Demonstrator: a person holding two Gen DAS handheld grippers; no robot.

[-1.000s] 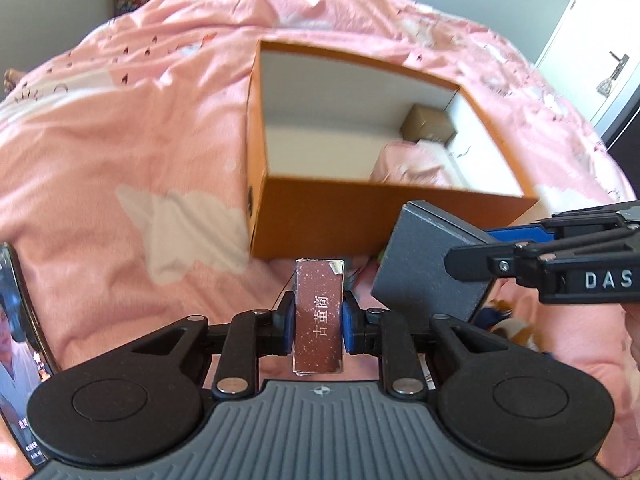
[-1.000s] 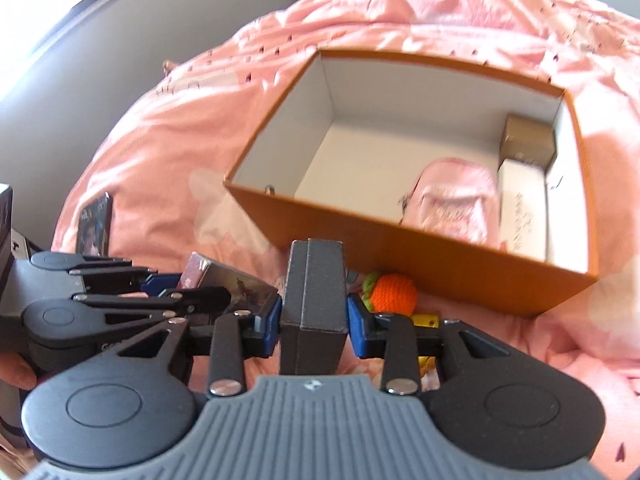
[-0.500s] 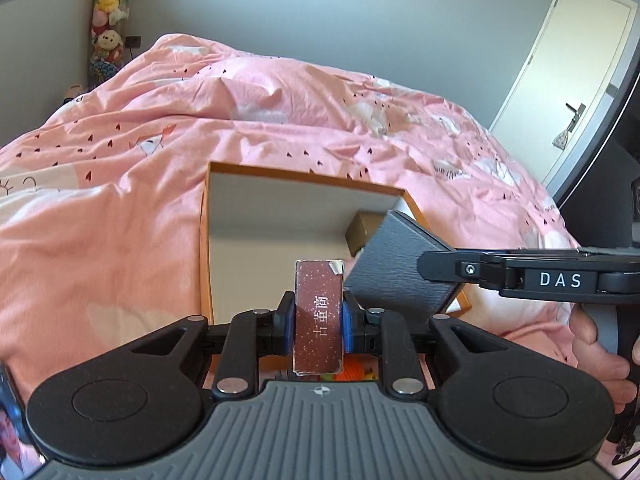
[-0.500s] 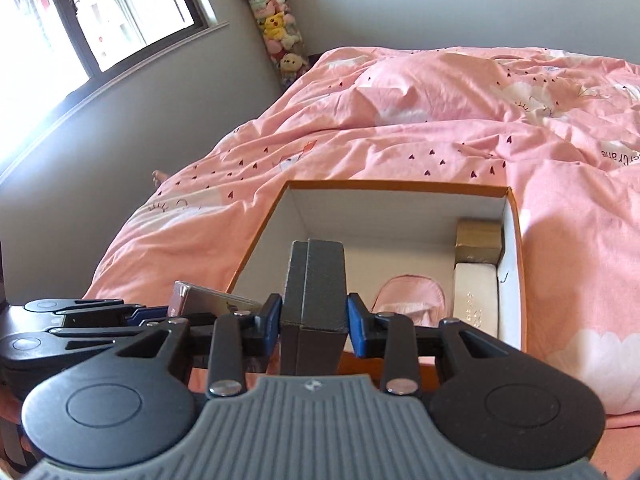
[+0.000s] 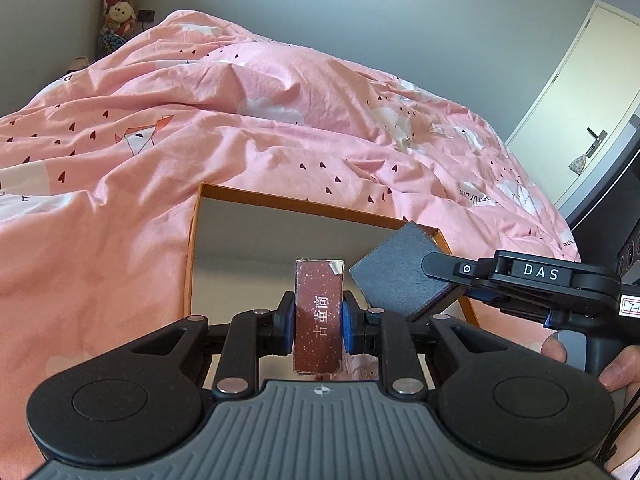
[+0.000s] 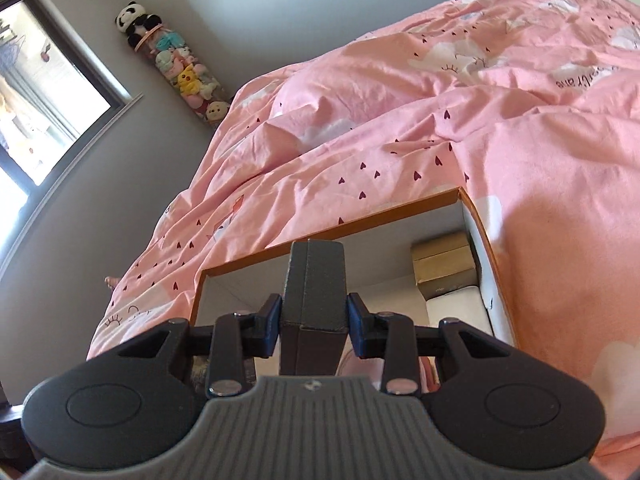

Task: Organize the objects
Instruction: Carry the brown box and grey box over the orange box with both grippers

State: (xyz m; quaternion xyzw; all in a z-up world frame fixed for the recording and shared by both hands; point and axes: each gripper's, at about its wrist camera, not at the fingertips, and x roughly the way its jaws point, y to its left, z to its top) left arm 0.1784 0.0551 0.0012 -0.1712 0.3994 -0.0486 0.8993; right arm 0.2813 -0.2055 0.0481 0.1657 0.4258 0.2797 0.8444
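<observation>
The orange box [image 5: 192, 240] sits open on the pink duvet [image 5: 120, 160], and it is now right under both of your tools; a second ago you were looking at its near wall from outside, with the loose items on the bedding in front of it. Since then you have lifted both loads and carried them forward over the rim.

Your left gripper [image 5: 319, 322] is clamped on the small maroon box [image 5: 319, 316], held upright with its white lettering facing the camera. Your right gripper [image 6: 313, 322] is closed on the dark grey box [image 6: 313, 288], gripped across its narrow sides; from the left wrist view that grey box hangs tilted over the right part of the opening.

Inside, the far right corner is already taken by a tan carton [image 6: 444, 264] with a white box [image 6: 456, 312] just in front of it. The left half of the floor looks bare.

So, as I judge it, both pickups are done and only the placing remains. Lower into the free left side and keep the two tools from crowding each other.
</observation>
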